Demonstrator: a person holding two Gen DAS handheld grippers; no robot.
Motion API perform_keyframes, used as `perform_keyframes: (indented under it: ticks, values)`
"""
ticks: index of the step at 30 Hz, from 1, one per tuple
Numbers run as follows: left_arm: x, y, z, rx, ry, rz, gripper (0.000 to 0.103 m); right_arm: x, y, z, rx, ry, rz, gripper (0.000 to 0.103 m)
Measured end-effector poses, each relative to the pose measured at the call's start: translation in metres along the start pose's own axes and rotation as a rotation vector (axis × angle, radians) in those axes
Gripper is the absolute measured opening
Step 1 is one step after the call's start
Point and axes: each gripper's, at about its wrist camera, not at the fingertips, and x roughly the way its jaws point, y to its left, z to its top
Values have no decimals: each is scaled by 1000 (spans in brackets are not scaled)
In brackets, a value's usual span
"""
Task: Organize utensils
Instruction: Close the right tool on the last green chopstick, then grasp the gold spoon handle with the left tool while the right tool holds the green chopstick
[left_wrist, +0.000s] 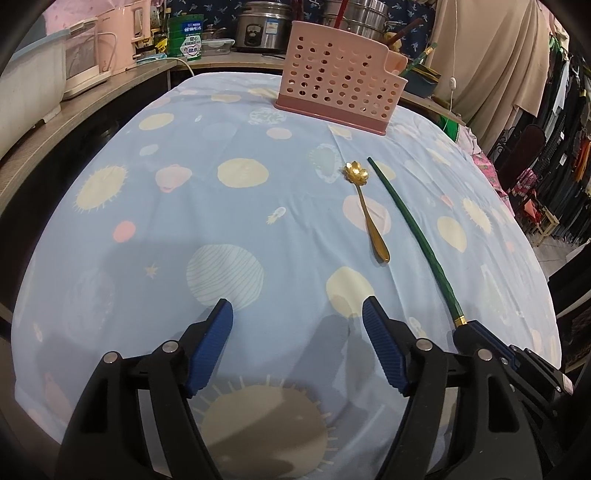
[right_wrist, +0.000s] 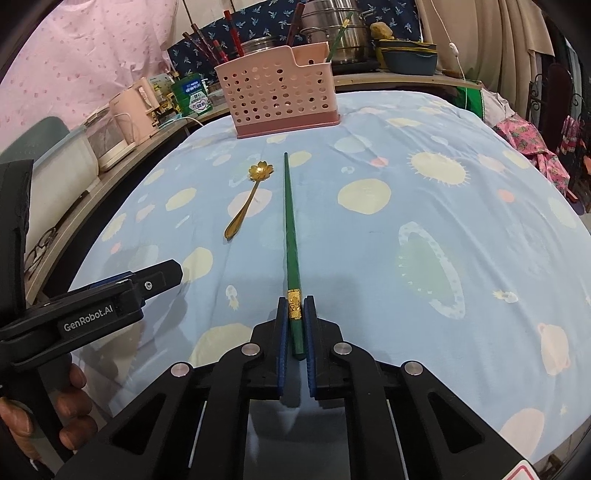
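Observation:
A green chopstick (right_wrist: 290, 229) with a gold band lies on the blue patterned cloth, pointing at the pink perforated utensil holder (right_wrist: 277, 94). My right gripper (right_wrist: 295, 306) is shut on its near end. It shows in the left wrist view too (left_wrist: 413, 229), with the right gripper (left_wrist: 476, 332) at its end. A gold flower-shaped spoon (right_wrist: 245, 201) lies left of the chopstick, also in the left wrist view (left_wrist: 367, 210). My left gripper (left_wrist: 297, 310) is open and empty above the cloth, left of both. The holder (left_wrist: 336, 85) holds another green chopstick and several red ones.
The table cloth (right_wrist: 424, 221) covers a table. Shelves at the back and left hold a rice cooker (left_wrist: 258, 26), steel pots (right_wrist: 332, 22), a pink kettle (right_wrist: 140, 99) and a green box (left_wrist: 186, 35). Clothes hang at the right (left_wrist: 561, 122).

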Motion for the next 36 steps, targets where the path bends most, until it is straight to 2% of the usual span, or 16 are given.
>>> perform_keyframes:
  ticks: [8, 17, 21, 23, 28, 33, 36]
  values:
    - [3, -4, 10, -24, 10, -31, 70, -5, -10, 3, 36, -19, -8, 7]
    - [18, -35, 29, 17, 9, -64, 69, -6, -21, 4, 72, -30, -15, 7]
    - [34, -41, 36, -2, 38, -84, 59, -5, -24, 4, 82, -24, -13, 7]
    - [37, -44, 38, 6, 31, -71, 57, -4, -25, 4, 87, -21, -11, 7]
    - [41, -50, 39, 33, 32, -62, 28, -2, -28, 4, 96, -17, -5, 7]
    - [41, -55, 36, 66, 31, -57, 12, -1, -28, 4, 97, -17, -5, 7]
    - [40, -58, 34, 74, 31, -62, 10, -1, -28, 4, 97, -16, -5, 7]
